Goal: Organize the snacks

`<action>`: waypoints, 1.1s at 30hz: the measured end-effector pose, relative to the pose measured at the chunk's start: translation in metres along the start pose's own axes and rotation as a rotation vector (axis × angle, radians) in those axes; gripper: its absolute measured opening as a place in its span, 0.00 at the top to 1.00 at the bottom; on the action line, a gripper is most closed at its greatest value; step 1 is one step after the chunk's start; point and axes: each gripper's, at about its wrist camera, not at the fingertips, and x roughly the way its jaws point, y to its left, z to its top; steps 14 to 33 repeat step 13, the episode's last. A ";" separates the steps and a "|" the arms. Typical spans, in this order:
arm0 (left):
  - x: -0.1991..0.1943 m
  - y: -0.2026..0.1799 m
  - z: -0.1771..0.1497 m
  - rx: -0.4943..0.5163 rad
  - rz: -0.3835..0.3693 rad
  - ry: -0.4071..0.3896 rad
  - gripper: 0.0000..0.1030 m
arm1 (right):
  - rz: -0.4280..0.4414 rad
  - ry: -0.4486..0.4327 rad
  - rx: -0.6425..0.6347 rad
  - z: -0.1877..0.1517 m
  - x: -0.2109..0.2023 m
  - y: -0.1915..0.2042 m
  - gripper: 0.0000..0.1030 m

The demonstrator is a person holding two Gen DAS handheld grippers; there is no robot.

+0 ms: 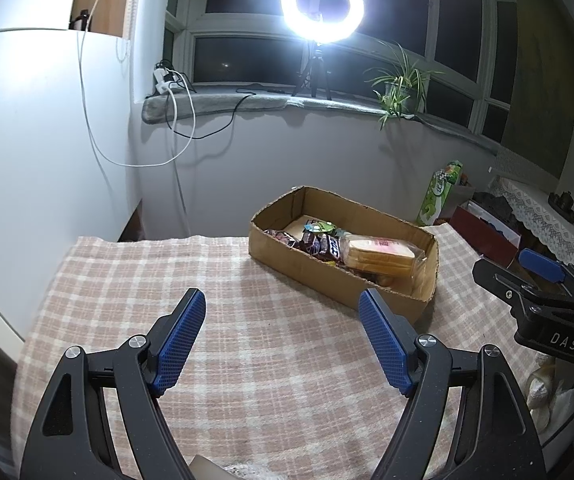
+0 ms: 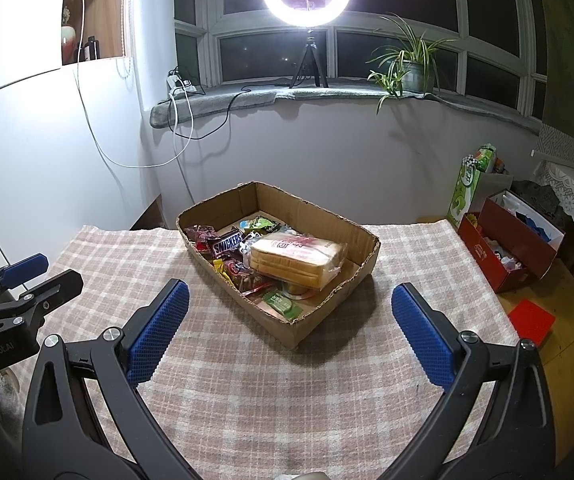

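We cannot see what lies under the bread (image 2: 297,258) in the box (image 2: 361,236); it covers a round tin and part of the wrappers beside it. The small packets behind the bread are too small to read. Beyond the box, the left tongs (image 2: 27,276) are cut off by the picture's edge.

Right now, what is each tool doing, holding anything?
Left tool: open, holding nothing.
Right tool: open, holding nothing.
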 end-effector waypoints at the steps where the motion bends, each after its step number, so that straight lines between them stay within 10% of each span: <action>1: 0.000 0.000 0.000 -0.001 0.000 0.002 0.23 | 0.000 0.000 0.000 0.000 0.000 0.000 0.00; 33: 0.000 -0.002 -0.001 0.006 0.004 -0.010 0.23 | 0.001 0.003 0.000 -0.003 0.002 0.001 0.00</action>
